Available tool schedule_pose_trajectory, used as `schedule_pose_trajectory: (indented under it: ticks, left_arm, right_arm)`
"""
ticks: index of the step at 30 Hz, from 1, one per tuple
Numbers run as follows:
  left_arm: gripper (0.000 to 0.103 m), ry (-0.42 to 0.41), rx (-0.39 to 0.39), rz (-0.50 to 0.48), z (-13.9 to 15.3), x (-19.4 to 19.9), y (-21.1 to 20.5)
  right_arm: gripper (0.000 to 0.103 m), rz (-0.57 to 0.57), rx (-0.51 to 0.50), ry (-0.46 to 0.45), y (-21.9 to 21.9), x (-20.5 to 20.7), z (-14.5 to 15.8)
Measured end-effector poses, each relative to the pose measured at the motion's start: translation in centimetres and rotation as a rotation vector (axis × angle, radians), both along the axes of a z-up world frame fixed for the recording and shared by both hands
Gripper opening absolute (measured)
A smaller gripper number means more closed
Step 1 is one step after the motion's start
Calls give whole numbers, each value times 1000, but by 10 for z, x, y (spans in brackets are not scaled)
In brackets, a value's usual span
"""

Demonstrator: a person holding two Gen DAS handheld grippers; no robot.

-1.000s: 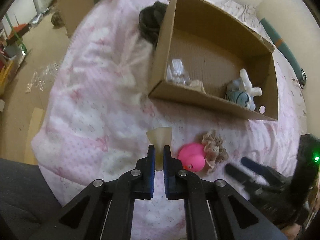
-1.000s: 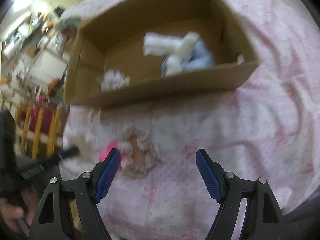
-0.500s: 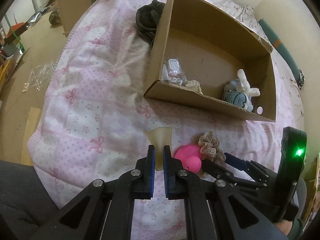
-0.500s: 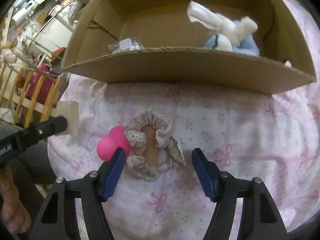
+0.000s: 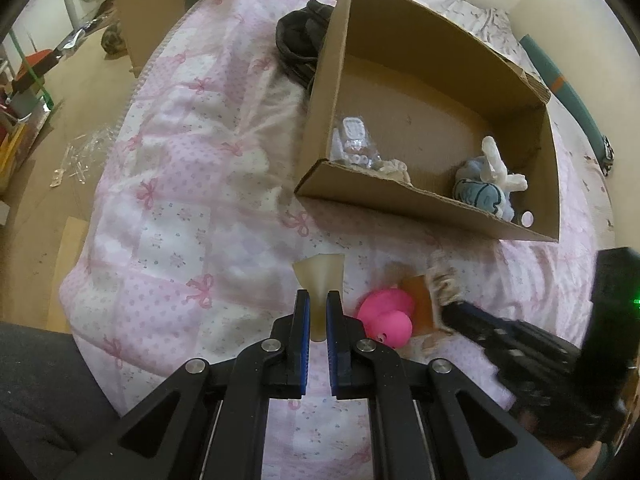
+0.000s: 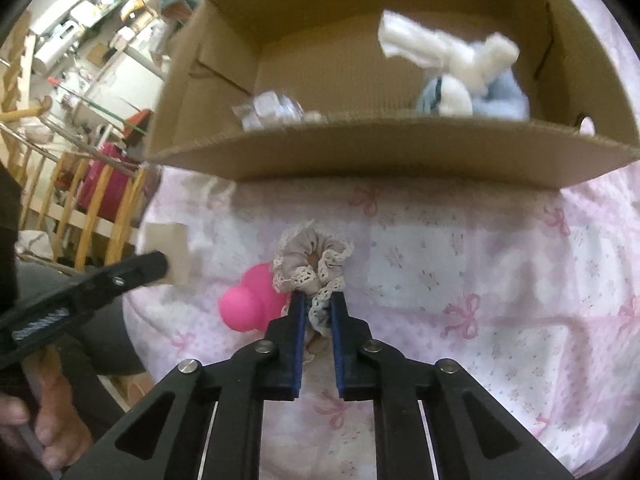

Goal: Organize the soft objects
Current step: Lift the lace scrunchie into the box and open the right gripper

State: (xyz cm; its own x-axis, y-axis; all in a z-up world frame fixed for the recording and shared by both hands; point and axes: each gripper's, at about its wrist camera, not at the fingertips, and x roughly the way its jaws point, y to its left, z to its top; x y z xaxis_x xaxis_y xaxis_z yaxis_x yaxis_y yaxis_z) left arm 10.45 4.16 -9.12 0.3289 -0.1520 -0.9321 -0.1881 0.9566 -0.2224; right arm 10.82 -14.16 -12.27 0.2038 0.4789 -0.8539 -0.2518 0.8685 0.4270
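Pink quilted bed (image 5: pixel 192 208) under cardboard box (image 5: pixel 436 204), pink toy (image 5: pixel 386 316).

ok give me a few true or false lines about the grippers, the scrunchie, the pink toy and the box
1. The right gripper is shut on the beige scrunchie. True.
2. The pink toy is inside the cardboard box. False: it lies on the pink quilt in front of the box.
3. The left gripper is open and holds nothing. False: it is shut on a pale translucent piece.
4. A blue and white plush lies in the box. True.
5. The scrunchie is already in the box. False: it is outside, in front of the box's near wall.
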Motion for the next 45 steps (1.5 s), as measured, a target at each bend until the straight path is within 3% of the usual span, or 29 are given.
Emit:
schedule_pose_trajectory:
  ticks: [6,11,13,14,17,21,29,33,36,38,41,45]
  left_arm:
    - [7,-6,12,12,1,0,2]
    - [7,-20,34,0,3,-2,-1]
    - [7,-41,38,1,8,-4,-1]
    - [7,-60,35,4,12,-5,0]
    - [7,-217,-64,33,46,-17,9]
    - [7,-330,35,-15,82,-21,0]
    - [7,-306,71,-57,93,16,-12]
    - [7,-314,108,-96,94,47,-19]
    - [7,-342,163,-151,80,65,-28]
    - [7,-319,152,-156,64,71,-30]
    - [7,-276,76,-165,49,74,-32]
    - [7,-299,123,-187,48,72,-40]
  right_arm:
    - [13,-74,120,-37,-23,-5,25]
    - [13,-55,54,-39,-23,-10,27]
    - [13,-52,76,-49,-22,-10,31]
    - [13,-50,84,-65,-19,-12,34]
    - [13,-56,114,-105,-19,-14,44]
    - [13,-62,156,-213,-28,-23,75]
    - [13,-123,162,-330,-51,-2,113]
    - [13,-134,126,-357,-60,25,117]
    - [13,-157,112,-361,-66,43,110]
    - [13,-180,67,-352,-66,50,97]
    - [13,-202,11,-298,-64,55,72]
    - [13,-179,3,-287,-59,56,67]
